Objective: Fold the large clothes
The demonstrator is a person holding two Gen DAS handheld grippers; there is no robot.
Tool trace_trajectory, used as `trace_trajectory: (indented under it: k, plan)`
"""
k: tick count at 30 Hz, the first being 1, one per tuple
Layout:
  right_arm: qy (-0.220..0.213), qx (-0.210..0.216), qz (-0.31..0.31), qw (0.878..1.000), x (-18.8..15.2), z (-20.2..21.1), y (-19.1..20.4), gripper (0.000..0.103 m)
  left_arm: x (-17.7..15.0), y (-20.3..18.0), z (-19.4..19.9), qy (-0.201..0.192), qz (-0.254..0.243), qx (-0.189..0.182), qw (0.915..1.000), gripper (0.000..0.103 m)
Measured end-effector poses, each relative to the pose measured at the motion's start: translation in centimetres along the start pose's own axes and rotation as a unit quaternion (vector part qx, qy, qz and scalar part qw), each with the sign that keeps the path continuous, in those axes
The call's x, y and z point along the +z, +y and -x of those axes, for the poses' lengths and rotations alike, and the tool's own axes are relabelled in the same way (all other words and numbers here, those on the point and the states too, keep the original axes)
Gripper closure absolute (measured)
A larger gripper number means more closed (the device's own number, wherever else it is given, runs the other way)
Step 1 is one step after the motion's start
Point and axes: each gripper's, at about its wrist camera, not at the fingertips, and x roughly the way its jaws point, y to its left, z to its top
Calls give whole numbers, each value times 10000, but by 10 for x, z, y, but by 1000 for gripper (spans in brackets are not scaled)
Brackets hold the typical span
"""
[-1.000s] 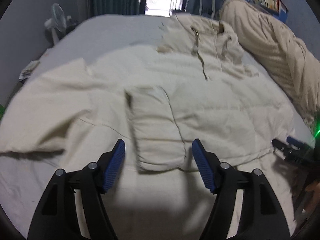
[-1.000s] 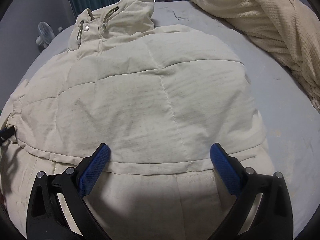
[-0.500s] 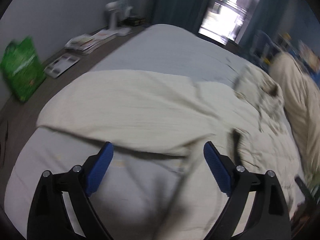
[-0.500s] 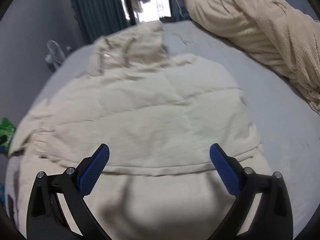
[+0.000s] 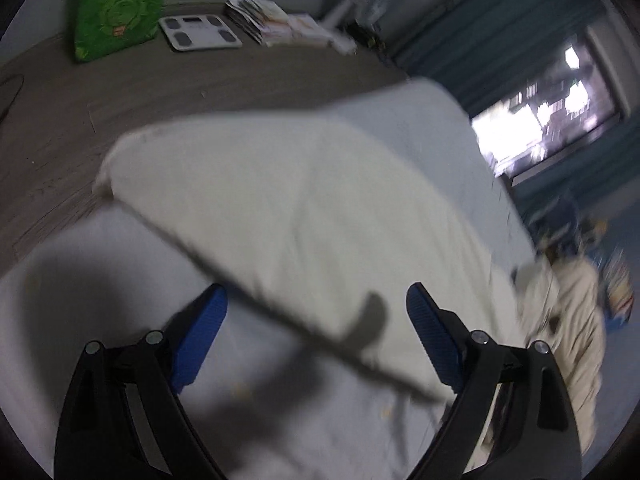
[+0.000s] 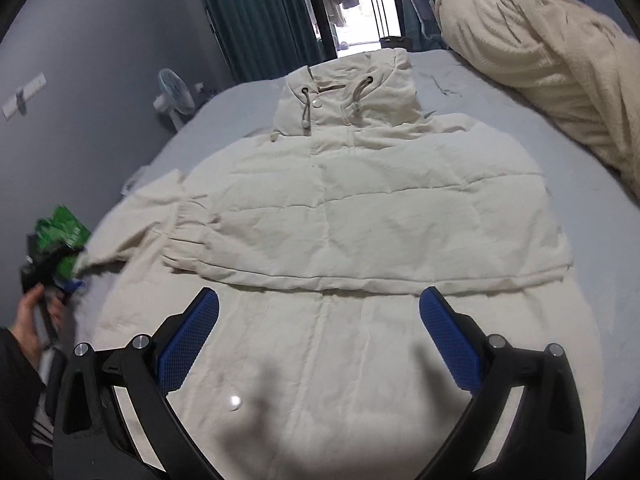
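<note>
The left gripper [image 5: 316,324] hung above the bed [image 5: 100,280] with its fingers [image 5: 200,332] spread wide and holding nothing. Just ahead of them, a cream sleeve [image 5: 288,216] of the jacket ran across the sheet, blurred, from the far left toward the near right. Beyond the sleeve, past the bed edge, the floor [image 5: 140,92] carried a green bag [image 5: 120,4], a scale [image 5: 200,32] and a pile of papers [image 5: 276,22]. A bright window [image 5: 548,120] showed far off to the right of the fingers.

The right gripper [image 6: 318,340] also had its fingers [image 6: 188,340] wide apart and empty, poised over the lower part of the jacket [image 6: 360,208]. The jacket lay flat on the bed [image 6: 580,208], front up, its hood [image 6: 348,92] at the far end with two drawcords. A fold line crossed the body just ahead of the fingertips. To the left of the fingers, the sleeve [image 6: 132,216] stretched out toward the left gripper [image 6: 44,264], seen blurred in the person's hand [image 6: 32,316]. A beige blanket [image 6: 540,60] was heaped far ahead on the right, and a fan [image 6: 174,96] stood far left beside the bed.
</note>
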Motion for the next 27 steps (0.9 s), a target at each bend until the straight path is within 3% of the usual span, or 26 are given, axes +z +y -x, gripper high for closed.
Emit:
trace_trajectory:
  k: [4, 6, 8, 10, 12, 14, 18, 21, 25, 27]
  plan:
    - [72, -67, -26, 9999, 1, -13, -4, 6, 23, 25, -2, -274, 245, -101, 9993, 27]
    - [86, -138, 17, 9999, 1, -19, -4, 6, 34, 28, -5, -307, 142, 32, 9994, 42]
    - [92, -181, 59, 9998, 1, -22, -4, 7, 41, 30, -6, -313, 15, 279, 9991, 80]
    - [97, -164, 62, 9998, 1, -23, -4, 6, 47, 33, 3, -472, -12, 106, 9988, 91]
    - [88, -142, 84, 9998, 1, -23, -3, 7, 48, 18, 19, -776, -326, 150, 9963, 93]
    - [47, -108, 102, 9999, 2, -21, -1, 6, 46, -22, 44, -1249, -974, 302, 9869, 94]
    - [-84, -84, 148, 9998, 4, -11, 1, 6, 28, -112, 92, -1769, -2006, -221, 9633, 94]
    - [-196, -58, 172, 9996, 8, -2, 1, 7, -14, -186, 124, -1949, -2872, -643, 9356, 94]
    - [-292, -117, 175, 9994, 12, 6, -2, 7, -87, -272, 150, -1919, -3931, -1106, 8924, 94]
    - [-348, -161, 110, 9992, 15, 11, -10, 6, -120, -299, 153, -1759, -4196, -1343, 8803, 94]
